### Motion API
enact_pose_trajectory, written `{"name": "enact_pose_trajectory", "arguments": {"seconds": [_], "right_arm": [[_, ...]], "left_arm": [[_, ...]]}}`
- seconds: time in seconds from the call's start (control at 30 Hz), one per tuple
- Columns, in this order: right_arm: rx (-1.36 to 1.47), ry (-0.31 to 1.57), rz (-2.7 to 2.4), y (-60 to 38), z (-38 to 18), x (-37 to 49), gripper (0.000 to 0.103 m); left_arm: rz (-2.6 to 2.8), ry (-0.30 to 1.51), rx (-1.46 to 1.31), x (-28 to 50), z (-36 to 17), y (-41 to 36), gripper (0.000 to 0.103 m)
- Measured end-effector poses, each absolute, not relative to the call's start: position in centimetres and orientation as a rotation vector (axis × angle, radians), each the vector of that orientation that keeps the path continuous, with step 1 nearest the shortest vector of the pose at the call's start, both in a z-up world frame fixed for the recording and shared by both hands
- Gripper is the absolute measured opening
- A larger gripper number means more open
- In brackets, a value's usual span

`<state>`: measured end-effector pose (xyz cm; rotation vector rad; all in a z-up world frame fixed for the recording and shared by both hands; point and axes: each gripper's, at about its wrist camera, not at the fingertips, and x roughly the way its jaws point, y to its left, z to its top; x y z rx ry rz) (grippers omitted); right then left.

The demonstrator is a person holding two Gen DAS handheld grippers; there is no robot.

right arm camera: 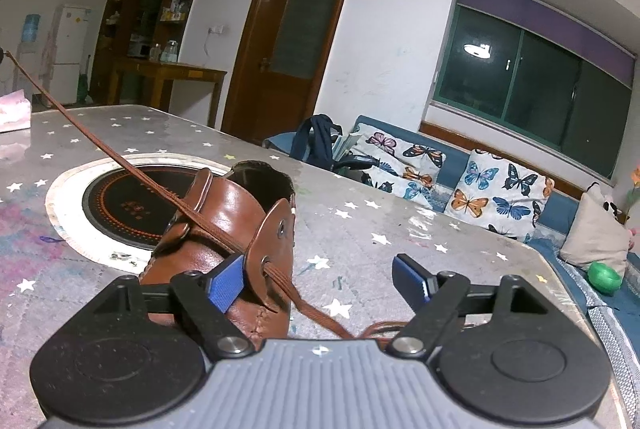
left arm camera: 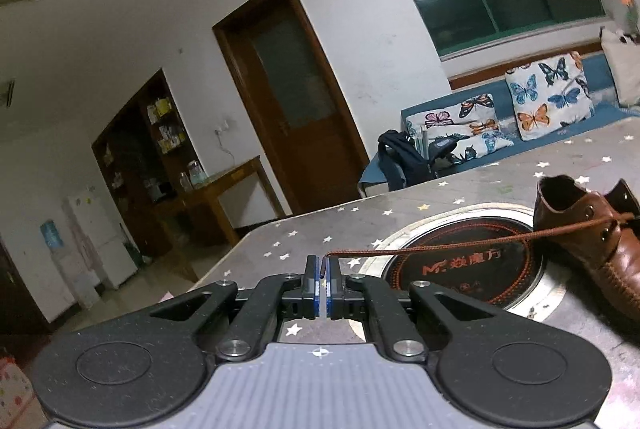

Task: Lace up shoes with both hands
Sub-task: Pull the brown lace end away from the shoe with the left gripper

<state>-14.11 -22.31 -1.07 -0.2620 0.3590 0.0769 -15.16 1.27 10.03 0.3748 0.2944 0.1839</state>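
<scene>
In the left wrist view, the left gripper (left arm camera: pixel 322 271) sits nearest, its black linkage arms drawn together and its blue-padded jaws pinched tight on the tip of the brown woven shoelace (left arm camera: pixel 440 244). The gripper points almost level over the grey star-patterned table (left arm camera: pixel 280 241), close to its near corner. From the jaws the shoelace runs taut and off the surface to the right, into an eyelet of the brown leather lace-up shoe (left arm camera: pixel 600 237) standing toward the table's right side. Under the lace lies a round black inset hob plate (left arm camera: pixel 468 269) with a metal rim; its orange lettering begins "M" and continues in Chinese characters I cannot read with certainty.

In the right wrist view, the right gripper (right arm camera: pixel 320 277) tilts slightly downward with its jaws spread wide. One blue pad (right arm camera: pixel 226 285) rests against the shoe's eyelet flap; the other stands clear over bare table. The shoelace leaves the lower eyelet and trails loose between the jaws, unpinched, while its other run climbs taut toward the upper left edge.
</scene>
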Motion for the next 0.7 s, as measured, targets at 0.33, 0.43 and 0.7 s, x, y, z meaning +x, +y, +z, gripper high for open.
{"name": "enact_pose_trajectory", "arguments": {"seconds": [0.33, 0.43, 0.7], "right_arm": [[-0.252, 0.358, 0.075, -22.5, -1.0, -14.1, 0.081], [-0.251, 0.357, 0.075, -22.4, -1.2, -14.1, 0.082], [-0.251, 0.360, 0.078, -22.4, -1.1, -14.2, 0.082]], "left_arm": [[0.261, 0.302, 0.359, -15.0, 10.3, 2.9, 0.003], [0.283, 0.303, 0.354, -15.1, 10.3, 3.4, 0.003], [0.300, 0.317, 0.353, -14.9, 10.2, 3.9, 0.003]]}}
